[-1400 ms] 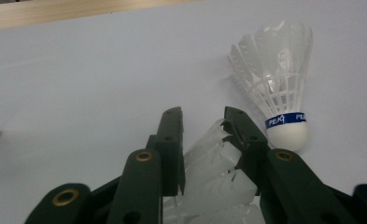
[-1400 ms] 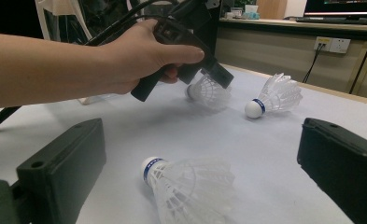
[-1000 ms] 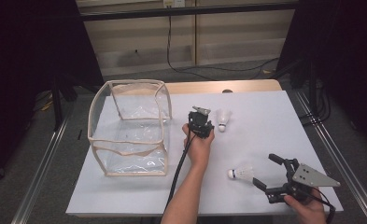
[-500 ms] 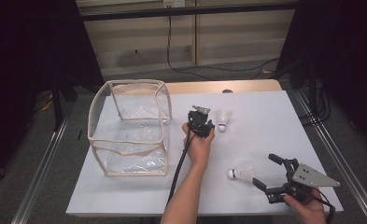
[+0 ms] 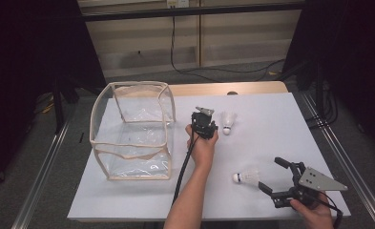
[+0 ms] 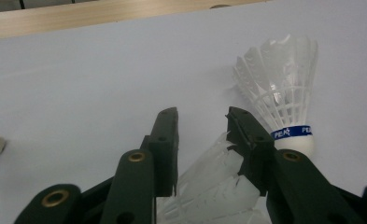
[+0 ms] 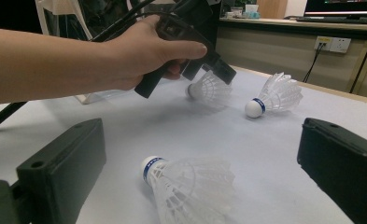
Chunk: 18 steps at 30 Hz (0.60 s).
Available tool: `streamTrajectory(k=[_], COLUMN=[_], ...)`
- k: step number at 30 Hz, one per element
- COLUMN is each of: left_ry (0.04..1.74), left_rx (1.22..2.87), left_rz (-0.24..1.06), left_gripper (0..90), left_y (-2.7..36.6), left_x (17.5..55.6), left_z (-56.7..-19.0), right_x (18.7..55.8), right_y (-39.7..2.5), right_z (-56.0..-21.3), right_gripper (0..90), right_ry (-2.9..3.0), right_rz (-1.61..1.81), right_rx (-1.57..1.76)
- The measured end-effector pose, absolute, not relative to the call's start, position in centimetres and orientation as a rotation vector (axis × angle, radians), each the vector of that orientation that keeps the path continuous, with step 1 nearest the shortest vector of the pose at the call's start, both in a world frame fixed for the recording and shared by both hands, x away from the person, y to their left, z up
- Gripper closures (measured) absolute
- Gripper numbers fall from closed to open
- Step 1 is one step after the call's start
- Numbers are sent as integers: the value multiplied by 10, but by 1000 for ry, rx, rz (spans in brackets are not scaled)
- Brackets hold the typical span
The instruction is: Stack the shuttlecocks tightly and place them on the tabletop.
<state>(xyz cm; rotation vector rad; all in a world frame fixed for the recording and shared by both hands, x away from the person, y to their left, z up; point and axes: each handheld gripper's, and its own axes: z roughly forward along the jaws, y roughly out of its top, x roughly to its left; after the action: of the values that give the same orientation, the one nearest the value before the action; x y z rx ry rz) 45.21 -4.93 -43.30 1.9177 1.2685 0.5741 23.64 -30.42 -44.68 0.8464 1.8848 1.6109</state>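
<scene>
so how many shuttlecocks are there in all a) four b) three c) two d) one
b) three: one held in the left tool, a second shuttlecock lying just beside it, and a third shuttlecock lying between the open jaws of the right tool.

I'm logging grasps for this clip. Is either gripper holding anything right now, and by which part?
The left gripper holds a shuttlecock by its feather skirt. The right gripper is open, holding nothing.
</scene>
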Motion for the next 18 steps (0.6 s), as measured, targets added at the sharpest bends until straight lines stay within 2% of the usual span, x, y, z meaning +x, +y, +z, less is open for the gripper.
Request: streamTrajectory(k=[18], left_ry=[1263], left_rx=[1910], left_rz=[571], left_gripper=[606], left_y=[-53], left_x=[454], left_z=[-428], right_x=[236], right_y=[-305], right_z=[-447], right_gripper=[6], right_ry=[1886], right_rz=[1610], right_rx=[854])
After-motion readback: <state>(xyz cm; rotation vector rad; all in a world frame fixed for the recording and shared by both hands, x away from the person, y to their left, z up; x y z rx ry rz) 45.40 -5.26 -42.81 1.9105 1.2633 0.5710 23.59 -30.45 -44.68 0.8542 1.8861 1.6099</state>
